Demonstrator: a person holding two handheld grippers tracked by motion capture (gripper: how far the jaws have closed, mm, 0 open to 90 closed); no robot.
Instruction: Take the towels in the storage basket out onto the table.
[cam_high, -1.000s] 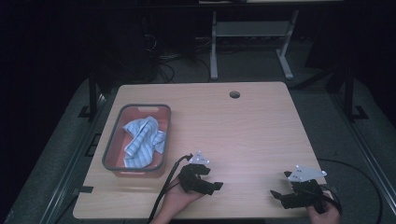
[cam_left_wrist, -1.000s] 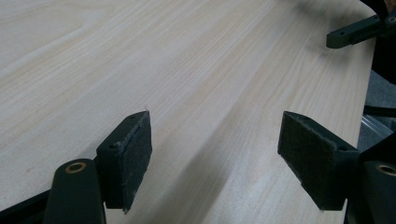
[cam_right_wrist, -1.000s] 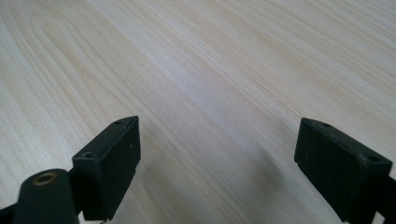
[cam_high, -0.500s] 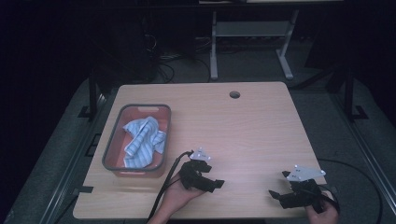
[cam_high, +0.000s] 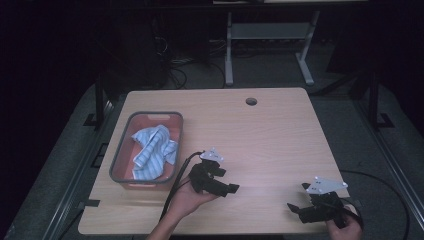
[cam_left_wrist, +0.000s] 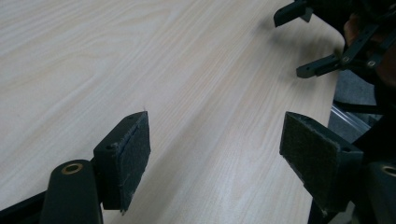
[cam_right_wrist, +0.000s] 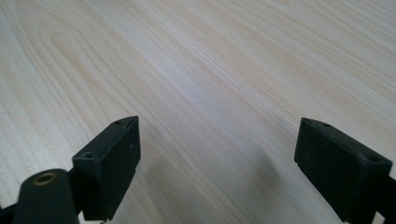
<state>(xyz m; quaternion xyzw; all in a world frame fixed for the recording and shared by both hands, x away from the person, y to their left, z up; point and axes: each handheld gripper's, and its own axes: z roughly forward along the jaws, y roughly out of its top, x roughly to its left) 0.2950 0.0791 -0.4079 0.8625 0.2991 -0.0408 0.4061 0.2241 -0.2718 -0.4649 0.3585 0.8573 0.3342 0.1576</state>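
Observation:
A blue-and-white striped cloth (cam_high: 152, 153) lies crumpled in a grey-rimmed red bin (cam_high: 120, 156) at the table's left. My left gripper (cam_high: 231, 186) rests low over the wood just right of the bin, jaws wide apart and empty, pointing right. In the left gripper view the left gripper (cam_left_wrist: 215, 149) has bare tabletop between its pads, and the other gripper's black jaws (cam_left_wrist: 317, 70) show at the upper right. My right gripper (cam_high: 296, 207) sits near the front right corner, open and empty, pointing left. The right gripper (cam_right_wrist: 217, 163) has plain wood between its jaws in its own view.
The light wooden table (cam_high: 270, 140) has a round cable hole (cam_high: 251, 101) near its far edge. A cable (cam_high: 176, 182) trails from the left gripper toward the front edge. Behind the table stand a white desk frame (cam_high: 265, 35) and tangled cables on a dark floor.
The left gripper has shifted slightly back toward the front edge and turned a little. The right gripper has barely moved.

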